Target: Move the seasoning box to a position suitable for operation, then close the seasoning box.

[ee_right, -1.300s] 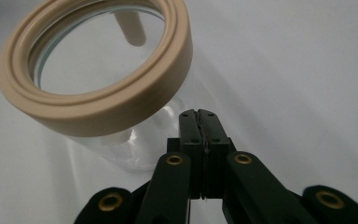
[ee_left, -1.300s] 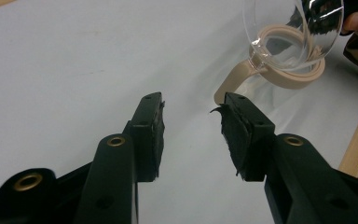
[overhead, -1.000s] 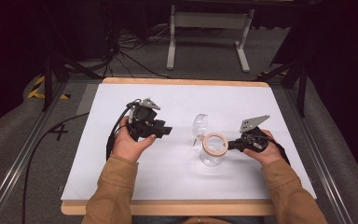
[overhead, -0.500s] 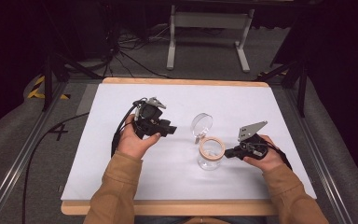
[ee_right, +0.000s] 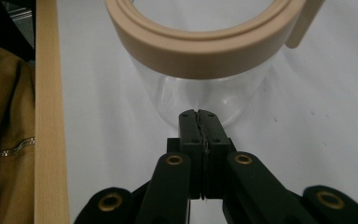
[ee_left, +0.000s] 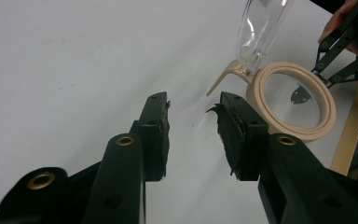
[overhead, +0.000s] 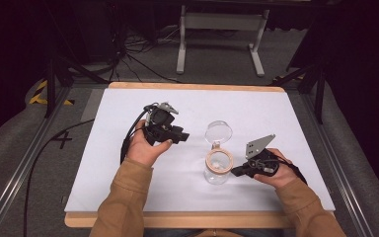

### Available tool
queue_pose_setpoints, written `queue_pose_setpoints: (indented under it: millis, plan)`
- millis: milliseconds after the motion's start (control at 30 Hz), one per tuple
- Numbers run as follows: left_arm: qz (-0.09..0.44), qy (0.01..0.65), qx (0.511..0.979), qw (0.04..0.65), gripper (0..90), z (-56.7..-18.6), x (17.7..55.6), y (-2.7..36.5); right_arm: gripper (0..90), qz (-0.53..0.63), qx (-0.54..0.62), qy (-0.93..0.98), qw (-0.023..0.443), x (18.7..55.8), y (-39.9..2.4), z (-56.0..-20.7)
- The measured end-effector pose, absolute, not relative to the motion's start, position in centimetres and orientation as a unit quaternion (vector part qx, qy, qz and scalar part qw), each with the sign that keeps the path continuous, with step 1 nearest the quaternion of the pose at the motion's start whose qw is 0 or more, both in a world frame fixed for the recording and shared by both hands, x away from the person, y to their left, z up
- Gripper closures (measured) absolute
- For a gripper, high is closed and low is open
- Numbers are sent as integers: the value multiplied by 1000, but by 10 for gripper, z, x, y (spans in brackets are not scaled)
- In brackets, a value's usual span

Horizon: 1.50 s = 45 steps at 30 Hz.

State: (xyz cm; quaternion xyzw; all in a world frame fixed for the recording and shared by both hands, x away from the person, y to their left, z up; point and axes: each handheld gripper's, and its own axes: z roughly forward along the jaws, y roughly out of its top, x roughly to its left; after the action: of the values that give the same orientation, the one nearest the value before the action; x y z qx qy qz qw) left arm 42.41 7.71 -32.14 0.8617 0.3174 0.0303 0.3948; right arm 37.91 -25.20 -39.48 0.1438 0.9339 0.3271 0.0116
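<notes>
While both hands rest over the near half of the desk, the scene reads so:

Desk: a white top [overhead: 276,113] with a wooden edge strip [overhead: 197,217] along the near side and another along the far side.

Jar: a clear glass jar [overhead: 217,170] stands upright near the middle of the desk, closer to the near edge than the far one; its mouth carries a tan ring [overhead: 219,160].

Lid: a round clear lid [overhead: 218,132] is swung open on the far side of the jar, joined to the ring by a tan hinge tab; in the left gripper view it rises above the ring [ee_left: 292,100] as a clear dome [ee_left: 261,28].

Left gripper: the left gripper [overhead: 182,136] is held above the desk, left of the jar and apart from it, pointing toward the right edge; its jaws are spread with bare white desk between them [ee_left: 193,135].

Right gripper: the right gripper [overhead: 236,172] lies low at the jar's right side, pointing at it; its jaws are pressed together with nothing between them [ee_right: 198,114], the tips just at the glass wall below the ring [ee_right: 205,44]; whether they touch the glass, I cannot tell.

Sleeves: tan sleeves [overhead: 128,197] come in from the near edge.
</notes>
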Motion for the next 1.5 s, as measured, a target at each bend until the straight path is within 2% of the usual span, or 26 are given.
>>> queue_pose_setpoints:
  millis: [333,467,533,700,867,967,1067,1267,1500]
  plan:
    - [28,310,866,391,652,-323,425,75,900,322,135,937,5,376,-247,-396]
    - [43,311,868,384,658,-326,425,73,900,320,136,938,2,377,-248,-396]
    - [69,311,868,382,659,-327,426,73,900,319,142,937,6,378,-249,-395]
    - [72,326,862,382,710,-329,429,76,900,325,163,931,16,379,-260,-388]
    - [75,316,859,396,886,-328,429,72,900,340,184,922,31,377,-268,-378]
    - [60,308,857,408,897,-328,431,69,900,351,189,916,40,375,-270,-372]
    - [80,293,852,427,898,-330,429,61,900,379,195,903,47,370,-272,-361]
    - [81,277,844,453,899,-333,427,51,900,424,194,882,63,362,-267,-351]
    - [62,274,835,472,899,-340,426,41,900,473,188,859,60,357,-258,-348]
